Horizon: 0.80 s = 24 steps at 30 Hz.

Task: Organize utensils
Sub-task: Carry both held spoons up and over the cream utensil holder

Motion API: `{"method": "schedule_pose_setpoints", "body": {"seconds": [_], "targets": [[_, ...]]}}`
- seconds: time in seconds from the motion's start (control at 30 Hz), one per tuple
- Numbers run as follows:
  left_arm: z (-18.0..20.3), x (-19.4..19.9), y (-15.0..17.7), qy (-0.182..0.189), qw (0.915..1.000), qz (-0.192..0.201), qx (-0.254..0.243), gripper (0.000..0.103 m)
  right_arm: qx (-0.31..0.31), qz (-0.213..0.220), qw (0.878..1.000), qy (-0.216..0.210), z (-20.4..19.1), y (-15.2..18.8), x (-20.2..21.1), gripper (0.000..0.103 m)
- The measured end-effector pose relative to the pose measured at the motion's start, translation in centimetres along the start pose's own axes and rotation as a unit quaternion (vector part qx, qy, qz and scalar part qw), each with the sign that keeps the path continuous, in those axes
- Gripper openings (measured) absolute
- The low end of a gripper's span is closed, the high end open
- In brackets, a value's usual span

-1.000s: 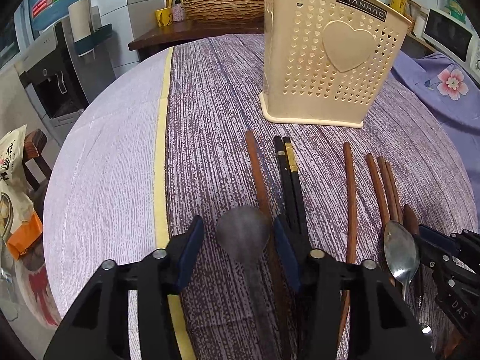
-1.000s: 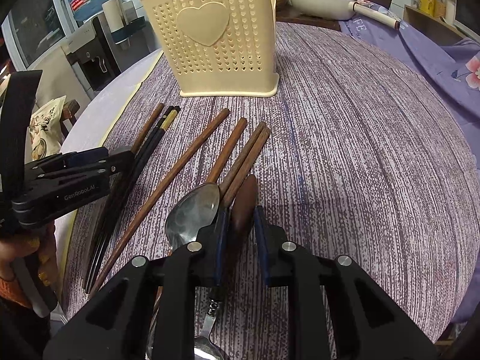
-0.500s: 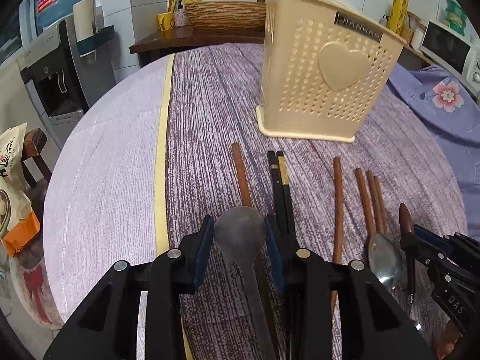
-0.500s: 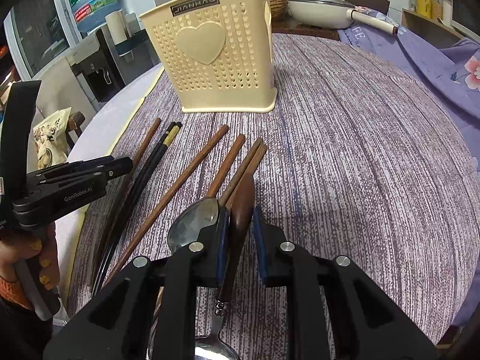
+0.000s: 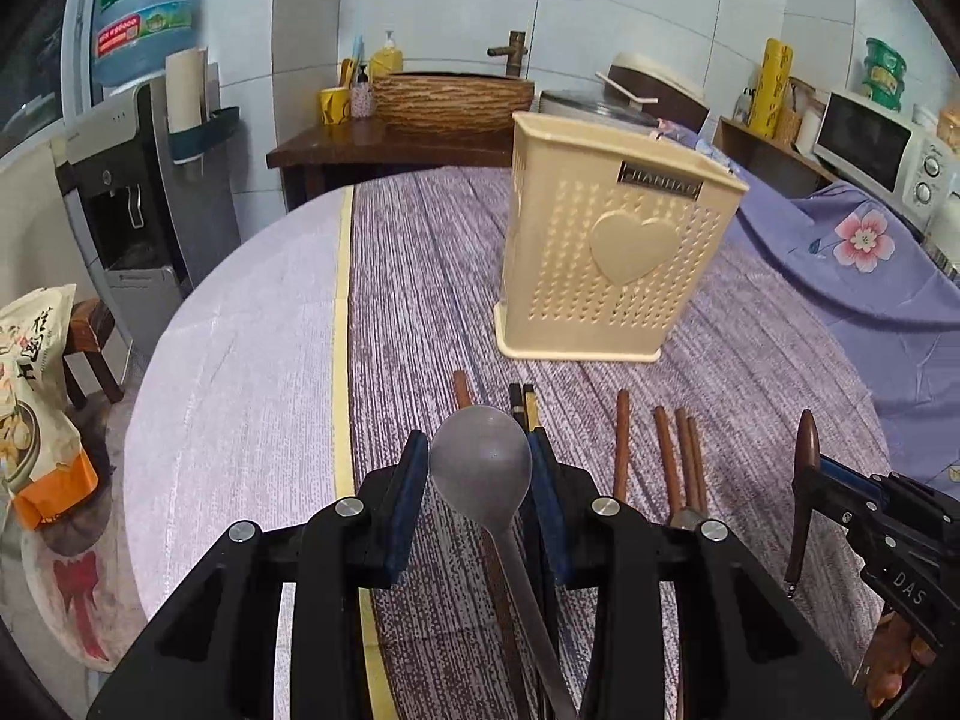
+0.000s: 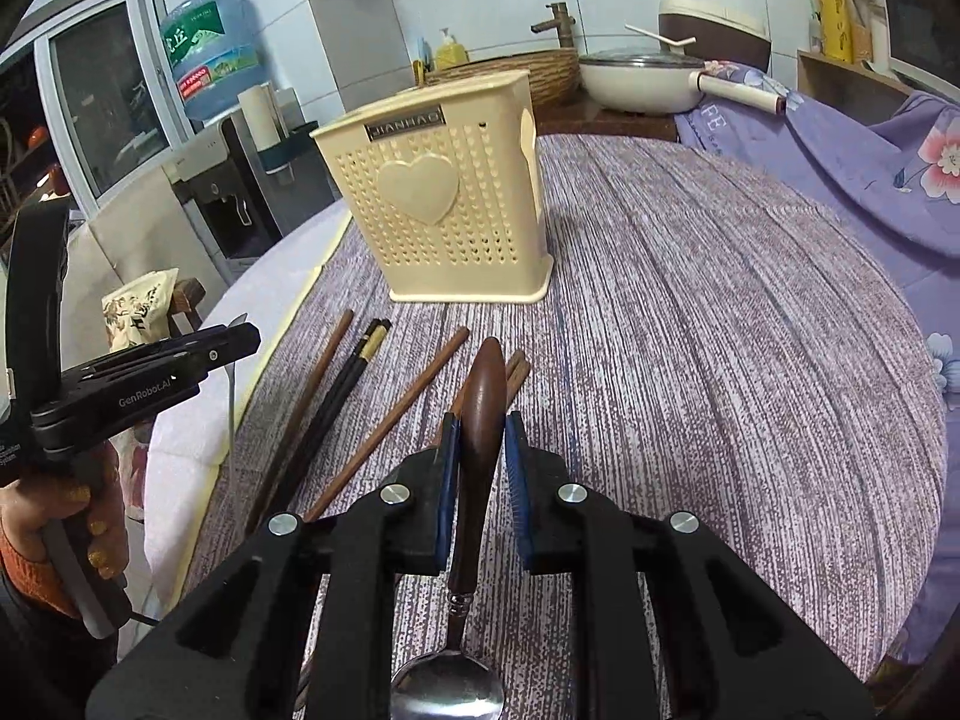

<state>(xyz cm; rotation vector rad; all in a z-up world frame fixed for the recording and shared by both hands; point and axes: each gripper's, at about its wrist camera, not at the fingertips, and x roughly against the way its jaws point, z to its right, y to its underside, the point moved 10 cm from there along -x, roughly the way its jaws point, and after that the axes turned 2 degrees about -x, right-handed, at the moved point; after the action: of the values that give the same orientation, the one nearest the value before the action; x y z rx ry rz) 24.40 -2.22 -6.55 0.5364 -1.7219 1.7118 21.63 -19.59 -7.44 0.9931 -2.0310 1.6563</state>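
The left hand-held gripper (image 5: 480, 468) clamps a grey metal spoon (image 5: 481, 463) by its bowl, and the right hand-held gripper (image 6: 482, 450) pinches a wooden-handled spoon (image 6: 483, 402), both above the bench (image 6: 720, 330). Chopsticks (image 6: 354, 378) lie before the cream utensil holder (image 6: 444, 210).

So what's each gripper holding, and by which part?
Left gripper grips a metal spoon by its bowl. Right gripper grips another spoon by its wooden handle.

left wrist: close, angled down over table (image 5: 252, 360) | right wrist: same | shared: holder (image 5: 612, 252)
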Motion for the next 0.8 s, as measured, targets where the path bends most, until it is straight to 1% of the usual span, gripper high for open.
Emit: {"method": "schedule_pose_setpoints", "body": {"seconds": [0.33, 0.37, 0.43, 0.53, 0.67, 0.8], "targets": [[0.2, 3.8, -1.7, 0.006, 0.9989, 0.046, -0.001, 0.033, 0.019, 0.044, 0.999, -0.026, -1.7, -1.6, 4.1, 0.016], [0.2, 4.2, -1.9, 0.008, 0.9987, 0.05, -0.001, 0.006, 0.021, 0.046, 0.998, -0.028, -1.8, -1.6, 4.4, 0.016], [0.3, 4.6, -2.2, 0.014, 0.9986, 0.052, 0.0, 0.005, 0.026, 0.052, 0.998, -0.032, -2.2, -1.9, 5.0, 0.016], [0.5, 4.7, -2.5, 0.008, 0.9984, 0.055, -0.008, 0.005, 0.035, 0.059, 0.997, -0.036, -2.7, -2.4, 5.5, 0.016], [0.4, 4.1, -2.2, 0.012, 0.9988, 0.047, -0.002, 0.005, 0.036, 0.059, 0.997, -0.035, -2.8, -2.5, 5.4, 0.016], [0.2, 4.3, -2.3, 0.011, 0.9987, 0.05, -0.001, 0.005, 0.034, 0.058, 0.997, -0.036, -2.6, -2.6, 5.2, 0.016]]}}
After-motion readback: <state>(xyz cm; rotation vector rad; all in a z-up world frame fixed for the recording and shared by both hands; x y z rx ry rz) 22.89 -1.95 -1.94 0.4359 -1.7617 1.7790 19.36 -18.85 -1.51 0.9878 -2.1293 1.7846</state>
